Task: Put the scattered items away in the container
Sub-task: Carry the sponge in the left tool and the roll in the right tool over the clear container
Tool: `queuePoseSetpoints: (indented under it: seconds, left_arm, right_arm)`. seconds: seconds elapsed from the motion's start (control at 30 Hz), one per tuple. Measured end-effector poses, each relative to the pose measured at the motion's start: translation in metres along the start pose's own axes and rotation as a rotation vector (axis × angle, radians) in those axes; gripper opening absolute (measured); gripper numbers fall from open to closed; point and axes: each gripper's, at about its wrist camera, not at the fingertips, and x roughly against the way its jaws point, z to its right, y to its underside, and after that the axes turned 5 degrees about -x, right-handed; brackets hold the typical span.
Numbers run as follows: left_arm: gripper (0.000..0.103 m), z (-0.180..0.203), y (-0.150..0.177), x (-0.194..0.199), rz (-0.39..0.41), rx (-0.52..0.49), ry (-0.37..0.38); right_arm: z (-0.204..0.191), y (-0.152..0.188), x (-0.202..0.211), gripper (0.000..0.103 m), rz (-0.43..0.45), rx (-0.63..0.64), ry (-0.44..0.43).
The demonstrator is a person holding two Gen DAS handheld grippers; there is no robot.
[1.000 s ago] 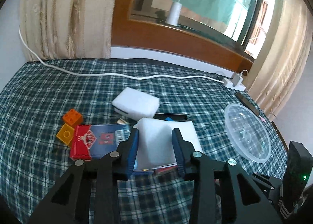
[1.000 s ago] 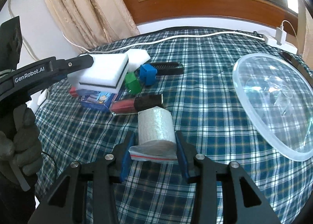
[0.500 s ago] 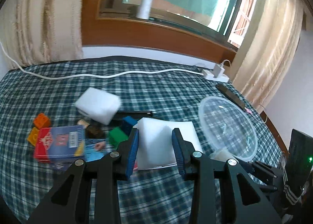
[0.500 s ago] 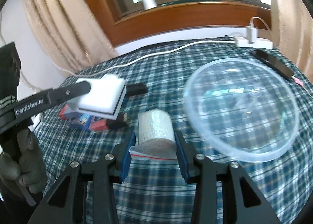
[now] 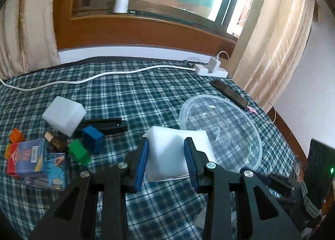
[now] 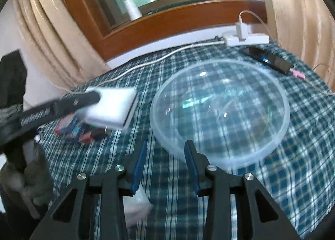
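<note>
The left gripper (image 5: 166, 143) had its blue pads narrowly set and pressed on both sides of a white sponge (image 5: 167, 156), carried above the plaid cloth (image 5: 146, 97). In the left wrist view the sponge's far corner overlapped the clear container (image 6: 154, 114) at about its 8 o'clock rim; the right wrist view showed a strip of cloth between the two. The right gripper (image 6: 165, 144) was closing its fingers with only cloth showing between the tips and the container's near rim just ahead at 1 o'clock. A white bagged item (image 6: 138, 202) lay blurred low under its left finger. Open cloth ran from 10 to 12 o'clock of the container. A phone (image 5: 229, 94) lay close by its 1 o'clock edge, and the blocks and boxes crowded well off at 9 o'clock.
</note>
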Motion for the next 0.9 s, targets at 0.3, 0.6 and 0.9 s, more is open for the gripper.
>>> queuePoseSetpoints:
  seconds: [0.3, 0.6, 0.9]
  left_arm:
    - [0.038, 0.010, 0.002, -0.010, -0.024, 0.004, 0.007]
    - [0.038, 0.009, 0.002, -0.011, -0.036, 0.009, 0.017]
    - [0.038, 0.013, -0.003, -0.019, -0.050, 0.001, 0.038]
  right_arm:
    - [-0.022, 0.034, -0.007, 0.048, -0.117, 0.132, -0.108]
    - [-0.041, 0.050, -0.013, 0.039, -0.132, 0.216, -0.153]
    - [-0.031, 0.033, 0.000, 0.038, -0.076, 0.148, -0.174]
